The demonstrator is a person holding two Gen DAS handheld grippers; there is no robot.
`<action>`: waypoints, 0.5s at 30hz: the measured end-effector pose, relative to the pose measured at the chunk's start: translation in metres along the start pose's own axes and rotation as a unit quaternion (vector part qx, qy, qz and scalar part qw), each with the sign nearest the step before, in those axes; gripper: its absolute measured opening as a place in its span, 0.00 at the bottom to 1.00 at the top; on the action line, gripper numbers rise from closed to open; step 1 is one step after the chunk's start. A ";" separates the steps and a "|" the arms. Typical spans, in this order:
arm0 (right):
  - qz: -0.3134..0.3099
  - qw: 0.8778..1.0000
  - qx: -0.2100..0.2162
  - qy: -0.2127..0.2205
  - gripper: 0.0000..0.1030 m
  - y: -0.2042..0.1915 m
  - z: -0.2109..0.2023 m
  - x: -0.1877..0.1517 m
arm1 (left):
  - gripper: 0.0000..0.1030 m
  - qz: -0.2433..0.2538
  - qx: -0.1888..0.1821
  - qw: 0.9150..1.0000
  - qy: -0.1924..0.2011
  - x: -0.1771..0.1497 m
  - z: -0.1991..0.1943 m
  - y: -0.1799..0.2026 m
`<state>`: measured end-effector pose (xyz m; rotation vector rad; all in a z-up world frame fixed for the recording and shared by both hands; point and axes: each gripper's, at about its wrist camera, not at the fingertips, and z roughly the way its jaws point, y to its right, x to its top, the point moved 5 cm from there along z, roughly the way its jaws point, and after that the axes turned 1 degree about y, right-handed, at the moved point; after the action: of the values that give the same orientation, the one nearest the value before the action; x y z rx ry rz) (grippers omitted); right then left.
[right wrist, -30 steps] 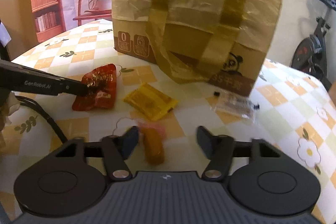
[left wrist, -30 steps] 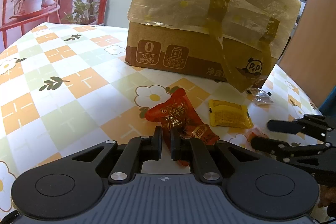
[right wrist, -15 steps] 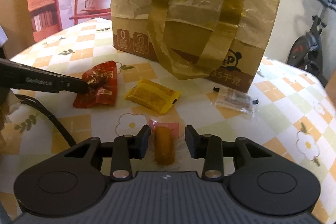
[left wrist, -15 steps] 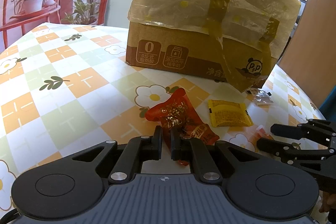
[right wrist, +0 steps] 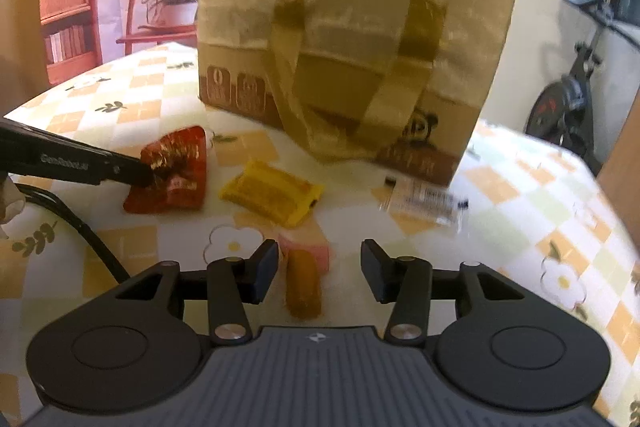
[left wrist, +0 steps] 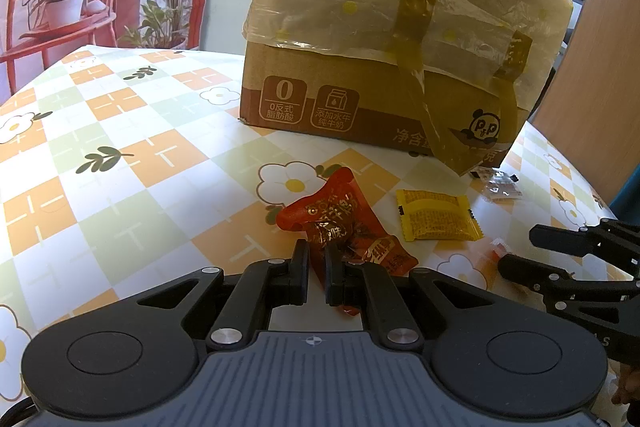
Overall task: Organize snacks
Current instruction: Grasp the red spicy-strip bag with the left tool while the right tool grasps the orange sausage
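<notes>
My left gripper (left wrist: 317,251) is shut on the red snack packet (left wrist: 340,217), which rests on the tablecloth; the packet also shows in the right wrist view (right wrist: 176,171). My right gripper (right wrist: 319,261) is open, its fingers either side of an orange snack stick in a pink-ended wrapper (right wrist: 303,283) on the table, not touching it. A yellow snack packet (left wrist: 436,215) lies between them, also in the right wrist view (right wrist: 274,191). A clear snack packet (right wrist: 424,199) lies near the box.
A big cardboard box (left wrist: 392,55) covered with yellowish plastic and tape stands at the back of the table (left wrist: 120,163). My right gripper shows at the right edge of the left wrist view (left wrist: 532,251). A cable (right wrist: 76,223) trails on the left.
My right gripper narrowed around the orange stick, then opened wide again and the view shifted and blurred. My left gripper stays shut on the red packet.
</notes>
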<state>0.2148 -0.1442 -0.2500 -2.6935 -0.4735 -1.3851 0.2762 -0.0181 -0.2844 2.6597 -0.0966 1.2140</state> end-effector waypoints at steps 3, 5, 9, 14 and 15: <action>-0.010 1.000 0.014 -0.004 0.34 -0.004 0.001 0.000 | 0.09 0.000 0.000 1.000 0.000 0.000 0.000 0.000; -0.009 1.000 0.016 -0.006 0.34 -0.006 0.001 -0.001 | 0.09 0.000 0.000 1.000 0.000 0.000 0.000 0.000; 0.000 1.000 0.020 -0.006 0.34 -0.005 0.002 -0.002 | 0.09 0.000 0.000 1.000 0.000 0.000 0.000 0.000; -0.018 1.000 -0.002 0.000 0.34 -0.008 0.000 -0.001 | 0.09 0.000 0.000 1.000 0.000 0.000 0.000 0.000; -0.019 1.000 -0.004 0.001 0.34 -0.008 0.000 -0.001 | 0.09 0.000 0.000 1.000 0.000 0.000 0.000 0.000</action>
<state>0.2116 -0.1365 -0.2512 -2.7026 -0.5229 -1.4020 0.2761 -0.0182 -0.2842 2.6597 -0.0975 1.2135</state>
